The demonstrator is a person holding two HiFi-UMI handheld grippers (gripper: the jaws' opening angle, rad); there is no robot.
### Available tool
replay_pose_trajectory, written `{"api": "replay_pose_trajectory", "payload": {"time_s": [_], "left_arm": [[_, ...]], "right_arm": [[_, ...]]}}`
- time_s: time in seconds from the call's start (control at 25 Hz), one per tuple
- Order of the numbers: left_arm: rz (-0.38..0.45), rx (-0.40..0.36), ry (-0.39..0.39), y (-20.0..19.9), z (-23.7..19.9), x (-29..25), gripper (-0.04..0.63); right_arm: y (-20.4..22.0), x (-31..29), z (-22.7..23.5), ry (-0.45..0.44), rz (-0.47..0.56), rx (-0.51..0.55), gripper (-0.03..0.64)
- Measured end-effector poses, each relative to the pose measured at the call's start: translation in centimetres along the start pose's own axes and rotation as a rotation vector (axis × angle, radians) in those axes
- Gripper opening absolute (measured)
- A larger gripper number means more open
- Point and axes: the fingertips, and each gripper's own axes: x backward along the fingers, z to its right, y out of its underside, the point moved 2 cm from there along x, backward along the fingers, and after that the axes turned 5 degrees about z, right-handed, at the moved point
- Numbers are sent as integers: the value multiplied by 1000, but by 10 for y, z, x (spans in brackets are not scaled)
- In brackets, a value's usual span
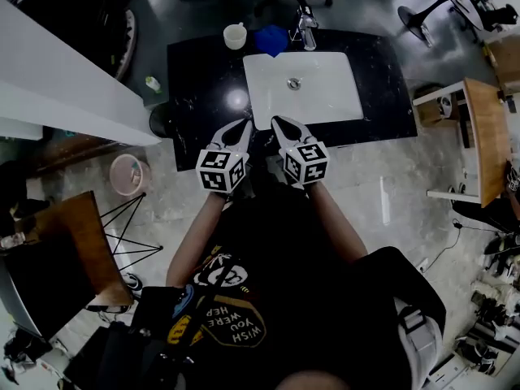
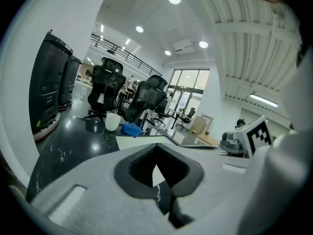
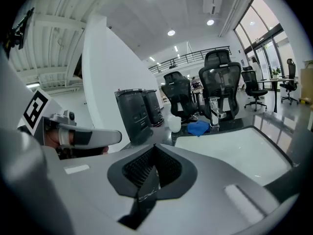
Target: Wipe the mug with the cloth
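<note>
left gripper: the left gripper [image 1: 242,126] is held low over the near edge of the counter [image 1: 203,84]; in the left gripper view its jaws [image 2: 157,150] are seen pressed together, and nothing is caught between them.
right gripper: the right gripper [image 1: 281,123] is carried just beside the left one, on its right, and is pointed at the sink [image 1: 329,96]; its jaws [image 3: 155,151] are closed tight, and nothing is held.
mug: the white mug [image 1: 235,36] is found upright on the far side of the black counter, just off the far left corner of the sink, well apart from both grippers; it is also picked up in the gripper views [image 2: 113,122] [image 3: 174,124].
cloth: the blue cloth [image 1: 270,39] is left crumpled on the counter just right of the mug, between mug and faucet [image 1: 306,29]; whether mug and cloth touch cannot be told. it is seen from the grippers too [image 2: 132,129] [image 3: 198,128].
sink: the white basin is set into the middle of the counter, with the faucet placed at its far rim.
background: black office chairs [image 3: 217,84] are lined up beyond the counter.
</note>
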Motion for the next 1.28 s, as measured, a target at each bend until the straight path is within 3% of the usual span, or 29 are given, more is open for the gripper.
{"api": "replay_pose_trajectory", "payload": {"time_s": [0.08,0.2,0.48,0.76,0.88,1.0,1.12,1.28], "left_arm": [[21,20,-7,-10,-4,-19,3],[24,-19,-30,-23,-12,-49,5],[24,-47,-144,-41,-46,-101,5],[16,-45,-227,-40,-84,-132,5],[2,-65,-242,-41,-100,-143,5],[-18,-88,-231,-44,-118,-158,5],[-23,-53,-236,-49,-130,-159,5],[-34,-36,-202,-54,-128,-152,5]], "right_arm": [[-6,-12,13,-20,-8,0,3],[-14,-31,36,-52,-14,-5,3],[-23,-83,75,-130,-81,-7,3],[-22,-124,108,-122,-122,23,7],[-20,-144,112,-157,-141,11,93],[-26,-172,121,-111,-119,65,126],[-28,-202,132,-11,-106,125,235],[-35,-247,158,144,-105,203,258]]}}
